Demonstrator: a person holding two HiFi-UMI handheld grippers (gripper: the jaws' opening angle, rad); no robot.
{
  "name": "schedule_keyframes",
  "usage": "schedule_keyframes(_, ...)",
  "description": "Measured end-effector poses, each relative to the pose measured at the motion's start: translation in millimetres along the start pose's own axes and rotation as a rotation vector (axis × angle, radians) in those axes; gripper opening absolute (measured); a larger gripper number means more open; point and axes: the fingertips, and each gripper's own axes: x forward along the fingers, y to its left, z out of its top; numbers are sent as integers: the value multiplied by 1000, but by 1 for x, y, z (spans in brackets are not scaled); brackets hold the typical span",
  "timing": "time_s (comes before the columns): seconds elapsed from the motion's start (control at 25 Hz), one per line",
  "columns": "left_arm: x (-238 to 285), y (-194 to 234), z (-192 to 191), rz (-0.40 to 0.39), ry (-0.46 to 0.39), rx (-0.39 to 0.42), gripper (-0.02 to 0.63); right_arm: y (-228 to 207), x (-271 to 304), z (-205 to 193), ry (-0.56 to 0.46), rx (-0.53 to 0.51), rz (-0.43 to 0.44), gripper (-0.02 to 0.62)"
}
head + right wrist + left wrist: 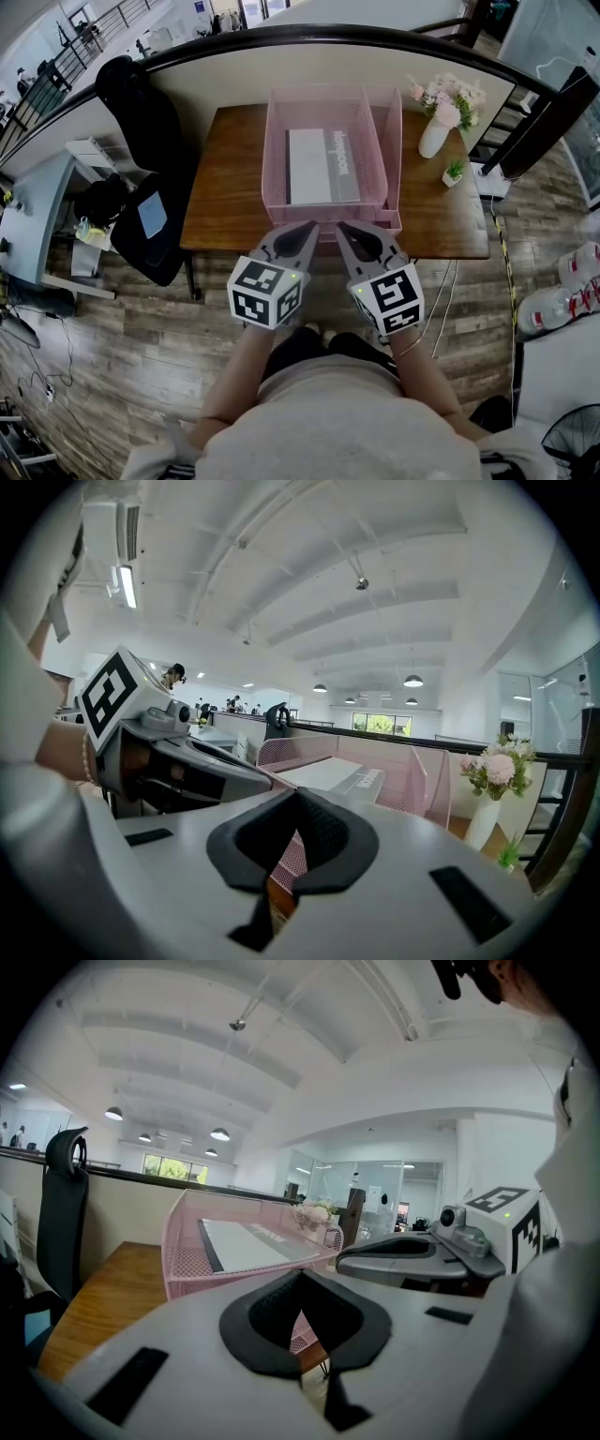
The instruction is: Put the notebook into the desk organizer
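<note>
The notebook (322, 166) lies flat inside the pink mesh organizer (275, 159), grey cover up, with its dark spine edge along the side toward 9 o'clock. The organizer sits in the middle of the wooden counter (225, 192), and its front wall is close to the counter's near edge.

Both grippers hang at 6 o'clock from the organizer, just off its front wall and clear of the notebook. The left gripper (309, 227) has its jaws brought together with the tips meeting. Only the organizer's mesh and a strip of counter show through the hollow behind the tips, so it carries nothing. The right gripper (343, 227) is likewise closed and empty, with the same pink mesh showing through its hollow. The two stand side by side with their tips angled toward each other, near but not touching.

At 2 o'clock from the organizer a white vase (433, 138) of pink and white flowers (448, 98) stands upright on the counter. A small potted plant (454, 172) is just beside it, nearer the front. At 9 o'clock, off the counter's end, is a black chair (141, 122).
</note>
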Motion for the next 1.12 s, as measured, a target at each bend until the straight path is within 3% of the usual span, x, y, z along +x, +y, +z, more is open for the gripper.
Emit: schedule_keyframes(1.12, 5, 2, 1, -1, -5, -13, 11, 0, 5, 1, -13, -5, -2, 9)
